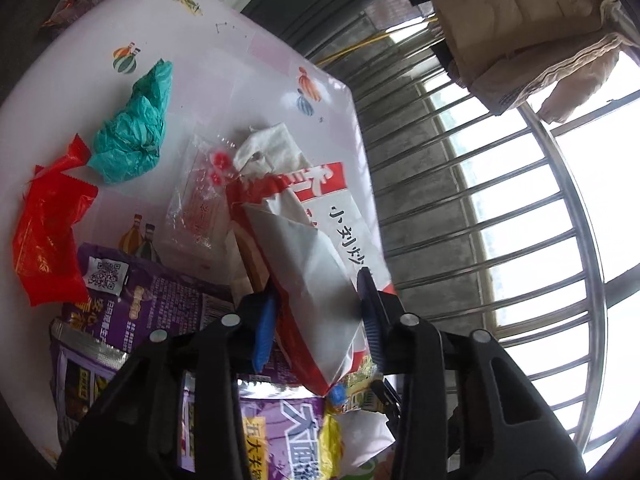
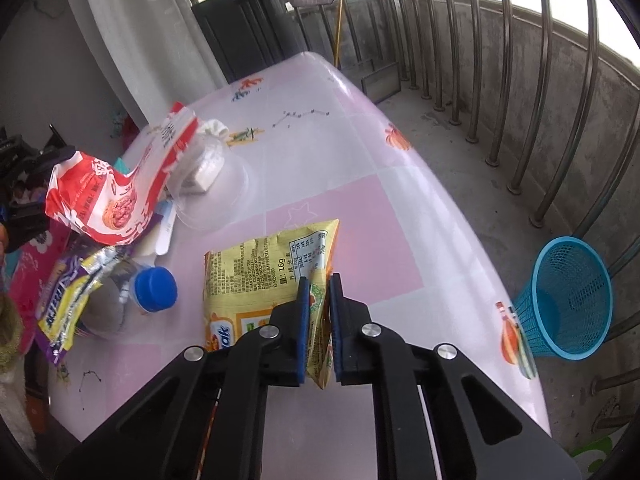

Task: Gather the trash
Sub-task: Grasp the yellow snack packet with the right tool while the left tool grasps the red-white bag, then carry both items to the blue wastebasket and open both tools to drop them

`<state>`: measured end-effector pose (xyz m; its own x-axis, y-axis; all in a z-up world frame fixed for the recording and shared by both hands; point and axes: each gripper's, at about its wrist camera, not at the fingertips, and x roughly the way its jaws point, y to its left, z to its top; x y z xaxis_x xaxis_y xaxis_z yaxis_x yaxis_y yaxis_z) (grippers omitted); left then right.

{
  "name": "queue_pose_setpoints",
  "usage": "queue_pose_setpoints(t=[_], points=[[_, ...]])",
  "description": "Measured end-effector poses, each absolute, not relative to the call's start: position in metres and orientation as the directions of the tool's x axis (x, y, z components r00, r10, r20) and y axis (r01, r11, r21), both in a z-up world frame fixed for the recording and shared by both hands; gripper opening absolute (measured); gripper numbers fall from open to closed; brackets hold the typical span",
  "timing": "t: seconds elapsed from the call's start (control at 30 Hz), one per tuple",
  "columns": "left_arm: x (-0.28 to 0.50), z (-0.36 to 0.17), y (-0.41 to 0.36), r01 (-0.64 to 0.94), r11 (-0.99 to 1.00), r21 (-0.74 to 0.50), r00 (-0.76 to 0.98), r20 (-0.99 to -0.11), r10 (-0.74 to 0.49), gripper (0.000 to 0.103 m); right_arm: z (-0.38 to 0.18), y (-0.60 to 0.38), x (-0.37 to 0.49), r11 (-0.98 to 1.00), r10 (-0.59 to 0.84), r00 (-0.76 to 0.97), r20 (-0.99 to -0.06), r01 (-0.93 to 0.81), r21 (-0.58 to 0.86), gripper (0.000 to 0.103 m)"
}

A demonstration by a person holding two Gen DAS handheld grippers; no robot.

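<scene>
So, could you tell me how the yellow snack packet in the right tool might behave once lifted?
The yellow snack packet looks thin and creased, so it will probably droop. It seems flat and likely light. Its glossy film may slip between the right tool's pads.

The purple snack bag [image 1: 160, 304] runs under the gripper (print partly hidden) and off frame.

A pink-and-white patterned counter [image 2: 360, 216] stands by a concrete balcony wall with metal railing bars [image 2: 516, 92]. Beige clothes [image 1: 520, 28] hang overhead.
</scene>
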<state>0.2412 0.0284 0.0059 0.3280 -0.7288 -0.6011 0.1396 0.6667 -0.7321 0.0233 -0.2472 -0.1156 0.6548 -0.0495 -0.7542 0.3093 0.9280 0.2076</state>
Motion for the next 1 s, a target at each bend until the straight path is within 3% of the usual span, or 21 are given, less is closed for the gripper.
queue_pose_setpoints(t=[0.27, 0.53, 0.8, 1.0], points=[[0.212, 0.047, 0.032, 0.232, 0.607, -0.76, 0.392, -0.498, -0.773, 0.032, -0.086, -0.253, 0.002, 0.927, -0.097, 0.724, -0.683, 0.314, 0.202, 0.009], [0.179, 0.091, -0.015, 0.376, 0.569, -0.731, 0.371, -0.444, -0.816, 0.029, -0.041, -0.287, -0.054, 0.891, -0.242, 0.79, -0.563, 0.411, 0.194, 0.009], [0.146, 0.103, -0.156, 0.546, 0.53, -0.649, 0.229, -0.493, -0.839, 0.029, 0.001, -0.364, -0.135, 0.746, -0.508, 0.749, -0.425, 0.63, 0.217, 0.008], [0.126, 0.069, -0.301, 0.627, 0.496, -0.601, 0.088, -0.577, -0.812, 0.029, 0.001, -0.415, -0.162, 0.619, -0.614, 0.671, -0.415, 0.736, 0.275, 0.009]])
